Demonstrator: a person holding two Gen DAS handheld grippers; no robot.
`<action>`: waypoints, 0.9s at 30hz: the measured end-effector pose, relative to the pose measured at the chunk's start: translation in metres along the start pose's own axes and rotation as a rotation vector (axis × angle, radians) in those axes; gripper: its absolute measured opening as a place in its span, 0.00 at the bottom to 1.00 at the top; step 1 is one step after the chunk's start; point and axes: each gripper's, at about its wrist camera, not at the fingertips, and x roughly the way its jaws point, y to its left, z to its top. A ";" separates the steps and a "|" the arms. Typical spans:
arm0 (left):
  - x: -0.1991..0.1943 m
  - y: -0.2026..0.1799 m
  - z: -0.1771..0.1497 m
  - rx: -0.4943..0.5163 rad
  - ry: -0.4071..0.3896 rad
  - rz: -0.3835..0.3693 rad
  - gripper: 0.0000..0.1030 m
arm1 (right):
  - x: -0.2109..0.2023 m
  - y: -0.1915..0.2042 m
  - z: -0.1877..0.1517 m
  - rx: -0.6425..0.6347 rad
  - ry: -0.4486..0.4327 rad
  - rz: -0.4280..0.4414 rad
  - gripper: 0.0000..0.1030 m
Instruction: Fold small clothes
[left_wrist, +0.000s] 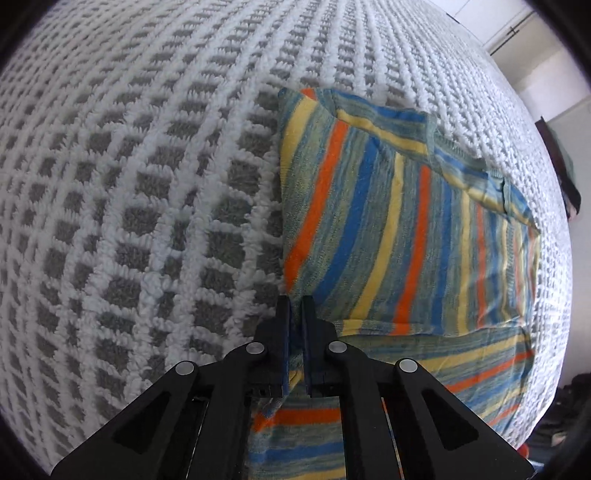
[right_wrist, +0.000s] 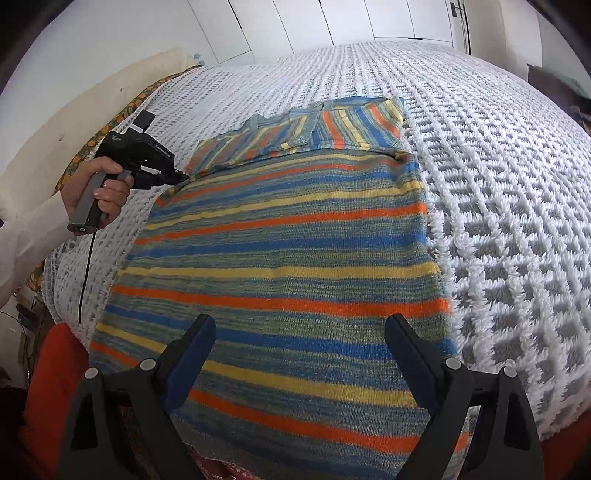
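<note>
At the far left of the right wrist view, a person's hand (right_wrist: 98, 192) in a pale sleeve (right_wrist: 26, 240) grips the handle of the left gripper (right_wrist: 183, 178), a thin black cable (right_wrist: 85, 273) hanging from the handle's base. Its tip meets the left edge of the striped sweater (right_wrist: 280, 266), at the place where the folded upper part lies over the body. In the left wrist view the same left gripper (left_wrist: 296, 306) has its jaws drawn together on a fold of that knit edge, cloth pinched between the two dark pads and trailing down beneath them.

The sweater, banded in blue, orange, yellow and grey-green, lies flat on a bed covered by a white and grey waffle-textured bedspread (right_wrist: 498, 206). Its upper part is folded over onto the body, so the stripes there run at a different angle from those below. The lower hem reaches the near edge of the bed, and something red (right_wrist: 51, 376) shows below the bed's edge at the left.

Toward the lower middle and right, the right gripper (right_wrist: 299, 332) hangs above the sweater's lower half with its jaws wide apart, nothing between them, and the blue-faced pads over the striped cloth; whether they touch it cannot be told.

Beyond the bed stand white cupboard doors (right_wrist: 351, 22)
</note>
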 end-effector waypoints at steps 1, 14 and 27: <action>-0.001 0.003 -0.001 -0.007 -0.005 0.013 0.04 | -0.001 0.000 0.000 0.001 -0.002 0.001 0.89; -0.081 -0.012 -0.009 0.085 -0.226 0.005 0.45 | -0.002 -0.006 0.001 0.019 -0.005 0.003 0.89; -0.044 0.023 -0.035 0.085 -0.090 0.238 0.38 | -0.004 -0.003 0.002 0.021 -0.008 0.001 0.89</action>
